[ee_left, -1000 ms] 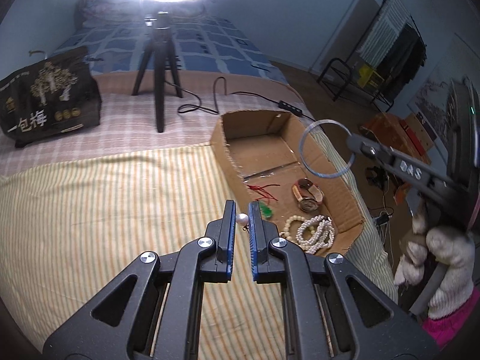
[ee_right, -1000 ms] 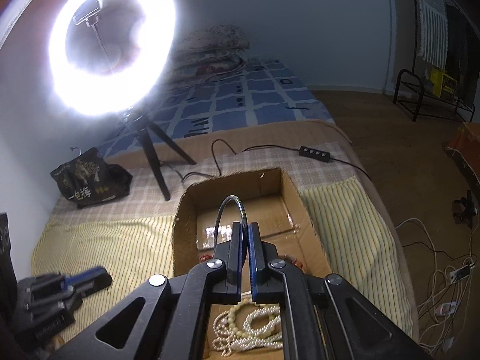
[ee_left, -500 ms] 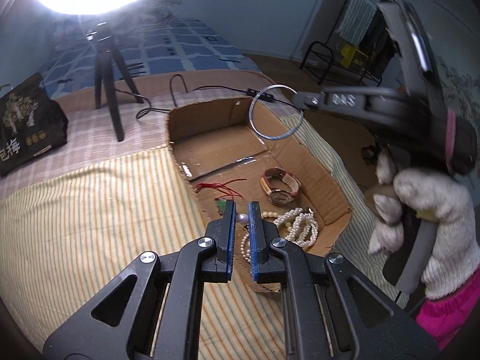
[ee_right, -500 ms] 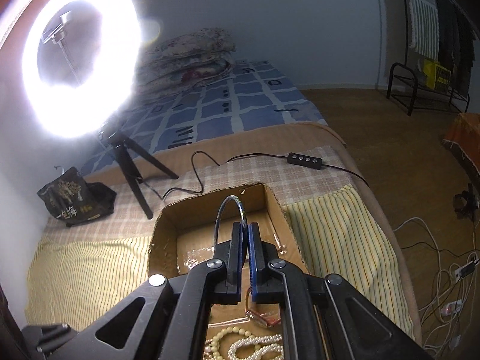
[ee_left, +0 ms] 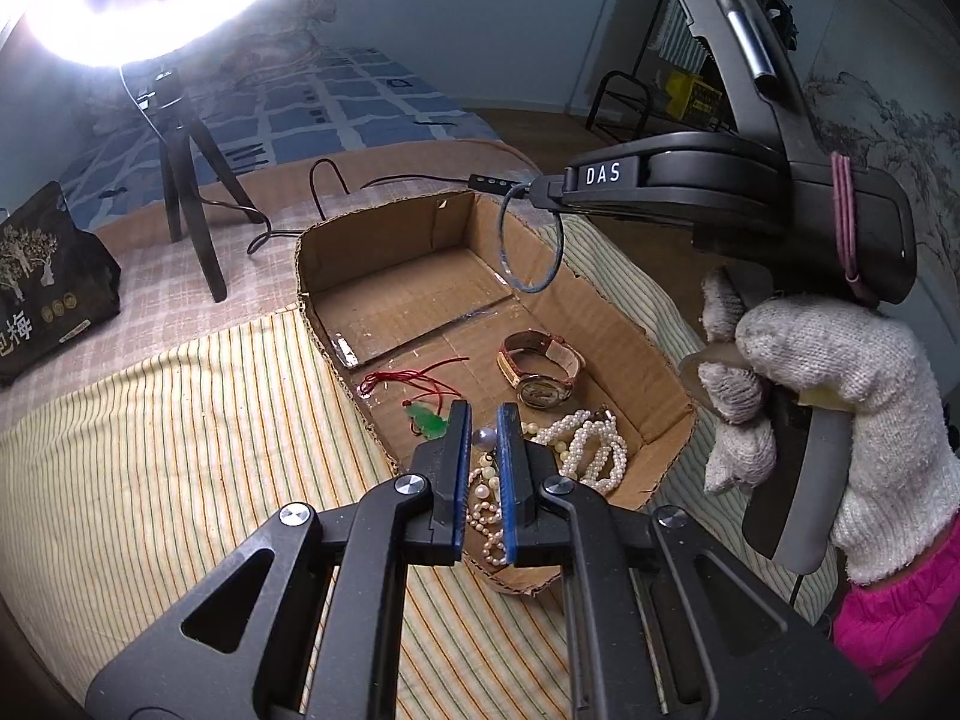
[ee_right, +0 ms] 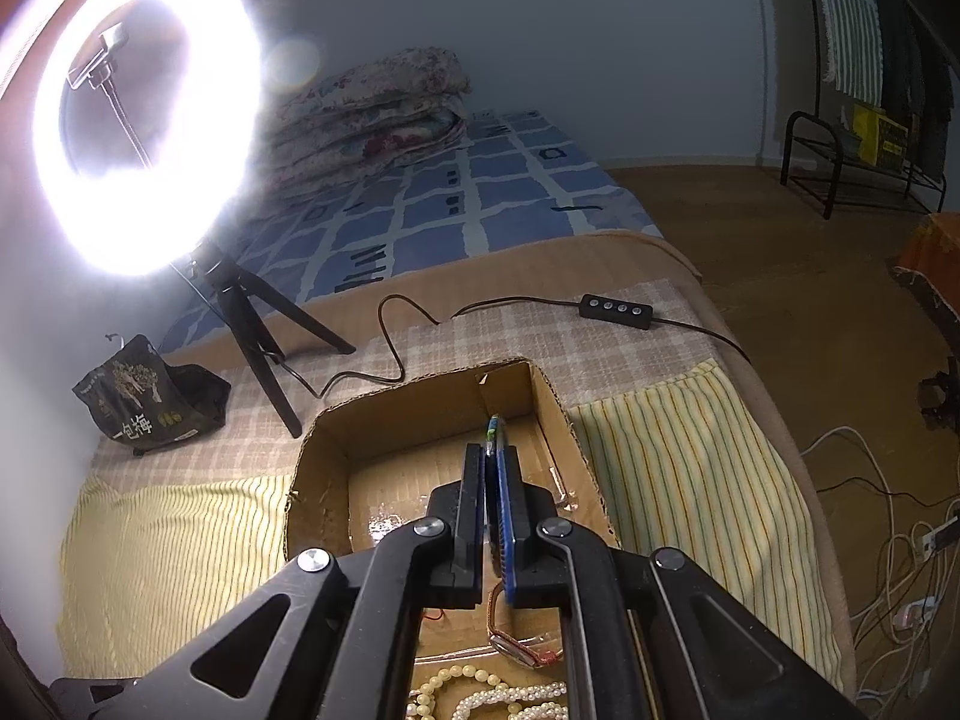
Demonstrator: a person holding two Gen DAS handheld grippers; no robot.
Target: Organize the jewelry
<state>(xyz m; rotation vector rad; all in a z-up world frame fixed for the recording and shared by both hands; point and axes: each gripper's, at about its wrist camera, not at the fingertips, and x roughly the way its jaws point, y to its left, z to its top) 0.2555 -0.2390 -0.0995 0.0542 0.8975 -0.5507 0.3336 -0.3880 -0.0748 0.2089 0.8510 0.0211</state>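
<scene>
The right gripper [ee_left: 528,191] pinches a bangle [ee_left: 531,240] hanging edge-down over the cardboard box's [ee_left: 384,228] far, bare end. The left gripper [ee_left: 483,420] pinches a pearl [ee_left: 483,437] above the near end.

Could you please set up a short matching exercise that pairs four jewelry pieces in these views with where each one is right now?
Items:
1. bangle
2. single pearl
3. watch
4. green pendant

Places:
A. lying on the box floor, on a red cord
B. held by the right gripper above the cardboard box
C. lying on the box floor beside the pearl strands
D. pinched by the left gripper

Pairs: 1-B, 2-D, 3-C, 4-A
</scene>
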